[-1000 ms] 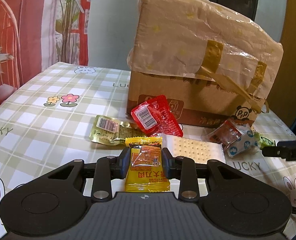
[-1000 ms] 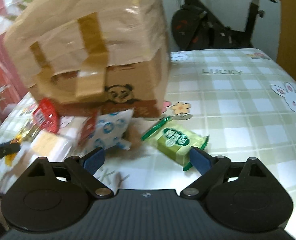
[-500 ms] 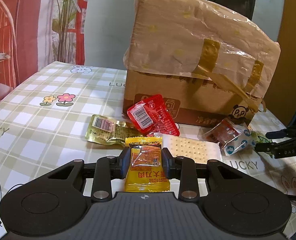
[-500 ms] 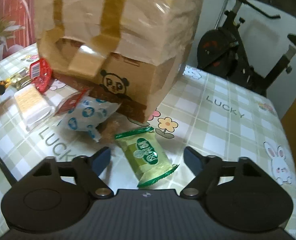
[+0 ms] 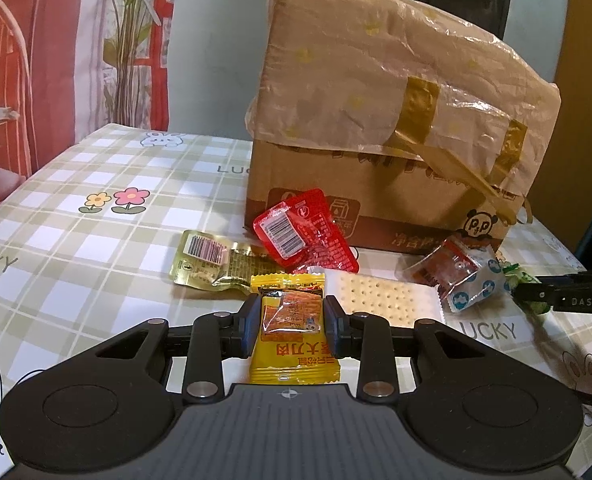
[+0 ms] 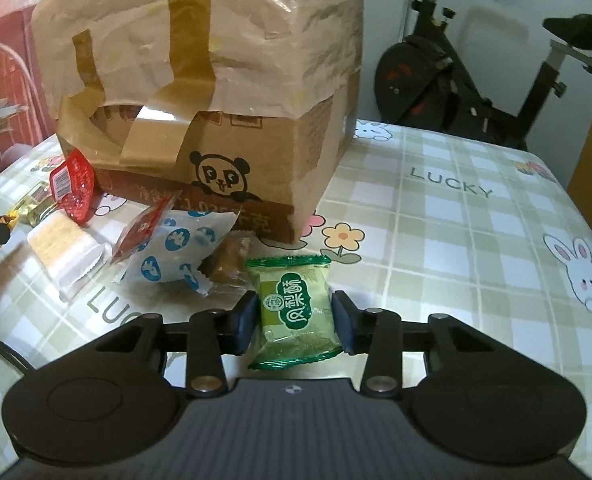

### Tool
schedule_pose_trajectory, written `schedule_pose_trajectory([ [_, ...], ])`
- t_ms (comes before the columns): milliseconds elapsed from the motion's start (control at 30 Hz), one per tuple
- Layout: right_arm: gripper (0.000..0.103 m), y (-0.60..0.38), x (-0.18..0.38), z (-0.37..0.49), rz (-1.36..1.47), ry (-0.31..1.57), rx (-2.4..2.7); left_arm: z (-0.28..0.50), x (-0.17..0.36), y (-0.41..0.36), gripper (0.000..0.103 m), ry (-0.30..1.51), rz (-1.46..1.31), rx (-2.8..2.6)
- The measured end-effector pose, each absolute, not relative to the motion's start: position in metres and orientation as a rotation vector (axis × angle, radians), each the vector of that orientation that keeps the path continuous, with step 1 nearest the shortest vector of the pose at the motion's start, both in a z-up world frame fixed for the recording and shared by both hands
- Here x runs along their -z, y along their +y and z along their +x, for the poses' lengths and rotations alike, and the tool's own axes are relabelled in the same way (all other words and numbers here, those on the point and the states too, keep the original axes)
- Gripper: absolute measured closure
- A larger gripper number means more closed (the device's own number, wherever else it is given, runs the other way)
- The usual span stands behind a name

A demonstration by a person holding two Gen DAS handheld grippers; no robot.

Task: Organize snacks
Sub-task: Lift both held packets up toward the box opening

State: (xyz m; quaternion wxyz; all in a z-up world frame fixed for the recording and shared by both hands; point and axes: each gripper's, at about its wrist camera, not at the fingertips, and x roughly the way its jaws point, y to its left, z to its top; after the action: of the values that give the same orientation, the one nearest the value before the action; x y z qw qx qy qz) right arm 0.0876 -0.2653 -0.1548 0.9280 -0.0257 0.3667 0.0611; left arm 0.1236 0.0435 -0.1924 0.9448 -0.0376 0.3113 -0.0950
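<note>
My left gripper [image 5: 291, 316] is shut on a yellow snack packet [image 5: 293, 344] and holds it just above the checked tablecloth [image 5: 75, 240]. In the right wrist view my right gripper [image 6: 293, 316] is closing on a green snack packet [image 6: 296, 336] that lies on the cloth. Both pads touch the packet's sides. Ahead of both grippers stands a cardboard box [image 6: 235, 160] with a panda print, covered by a brown paper bag [image 5: 376, 80].
Loose snacks lie before the box: a red packet [image 5: 300, 232], a gold one [image 5: 215, 268], a cracker pack [image 5: 380, 300], a blue-and-white packet [image 6: 175, 256] and a small brown candy [image 6: 229, 260]. An exercise bike [image 6: 476, 80] stands behind the table.
My right gripper rolled, moved up over the green packet and its wide jaws came in to the packet's sides. The left gripper kept still with the yellow packet.
</note>
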Motion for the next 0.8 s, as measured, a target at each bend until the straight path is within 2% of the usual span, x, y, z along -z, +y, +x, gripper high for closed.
schedule_pose_trajectory([
  [400,0.061,-0.274,0.123,0.054,0.026,0.639,-0.032,0.122,0.173,0.043,0.068,0.574,-0.066,0.201],
  [800,0.061,-0.260,0.062,0.039,0.024,0.454,-0.093,0.130,0.119,0.034,0.068,0.443,-0.050,0.226],
])
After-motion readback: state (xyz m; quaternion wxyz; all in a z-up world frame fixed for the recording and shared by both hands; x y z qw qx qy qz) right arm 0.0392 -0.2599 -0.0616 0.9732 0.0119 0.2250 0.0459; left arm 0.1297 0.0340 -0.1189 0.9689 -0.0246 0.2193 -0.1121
